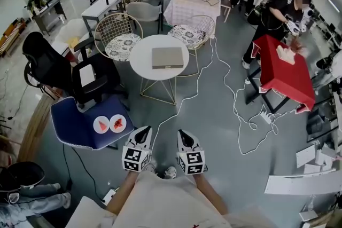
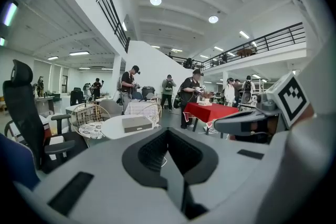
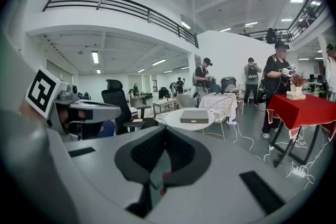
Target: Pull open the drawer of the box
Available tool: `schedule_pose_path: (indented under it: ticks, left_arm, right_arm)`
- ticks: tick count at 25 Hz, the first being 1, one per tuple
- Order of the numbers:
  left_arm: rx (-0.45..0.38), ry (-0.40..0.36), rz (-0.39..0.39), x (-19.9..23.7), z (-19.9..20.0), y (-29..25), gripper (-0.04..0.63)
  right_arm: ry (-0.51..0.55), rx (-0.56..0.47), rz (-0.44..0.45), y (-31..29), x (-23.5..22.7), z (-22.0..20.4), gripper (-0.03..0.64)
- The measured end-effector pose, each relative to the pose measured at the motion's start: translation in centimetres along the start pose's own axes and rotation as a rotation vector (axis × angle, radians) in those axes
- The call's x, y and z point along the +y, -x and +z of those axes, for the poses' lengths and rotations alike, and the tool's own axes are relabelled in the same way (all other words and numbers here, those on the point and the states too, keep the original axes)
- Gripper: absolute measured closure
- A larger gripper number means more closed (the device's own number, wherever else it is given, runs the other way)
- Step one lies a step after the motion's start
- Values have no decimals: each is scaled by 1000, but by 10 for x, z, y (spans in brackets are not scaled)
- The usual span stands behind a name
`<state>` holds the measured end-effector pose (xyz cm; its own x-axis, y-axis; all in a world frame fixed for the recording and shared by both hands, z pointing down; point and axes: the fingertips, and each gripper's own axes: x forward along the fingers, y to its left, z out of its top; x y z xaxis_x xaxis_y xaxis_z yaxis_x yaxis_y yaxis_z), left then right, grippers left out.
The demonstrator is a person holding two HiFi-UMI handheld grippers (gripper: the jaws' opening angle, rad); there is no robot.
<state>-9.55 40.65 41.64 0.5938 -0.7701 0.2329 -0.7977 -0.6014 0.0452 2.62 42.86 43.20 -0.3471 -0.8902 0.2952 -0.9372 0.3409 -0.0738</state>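
Note:
A flat grey box (image 1: 167, 57) lies on a small round white table (image 1: 143, 64) a few steps ahead of me; which side its drawer is on cannot be made out. My left gripper (image 1: 142, 135) and right gripper (image 1: 185, 138) are held side by side close to my body, well short of the table, both shut and empty. The left gripper view looks past its closed jaws (image 2: 169, 165) at the box (image 2: 136, 124), with the right gripper (image 2: 247, 120) beside it. In the right gripper view, the box (image 3: 194, 116) sits beyond that gripper's closed jaws (image 3: 157, 165).
A blue chair (image 1: 80, 128) with two small plates stands at my left, a black office chair (image 1: 48, 67) behind it. Two wire chairs (image 1: 120, 34) (image 1: 192, 32) flank the round table. White cables (image 1: 235, 109) trail over the floor. A red table (image 1: 283, 72) and several people are at the right and back.

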Motion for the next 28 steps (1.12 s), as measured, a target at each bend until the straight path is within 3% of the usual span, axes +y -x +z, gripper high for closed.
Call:
schedule_pose_path:
  ticks: [15, 28]
  left_arm:
    - [43, 15, 31, -11, -13, -29, 583]
    - [49, 44, 25, 28, -19, -87, 583]
  right_arm:
    - [7, 42, 2, -5, -40, -11, 601]
    - [45, 73, -3, -66, -71, -4, 601]
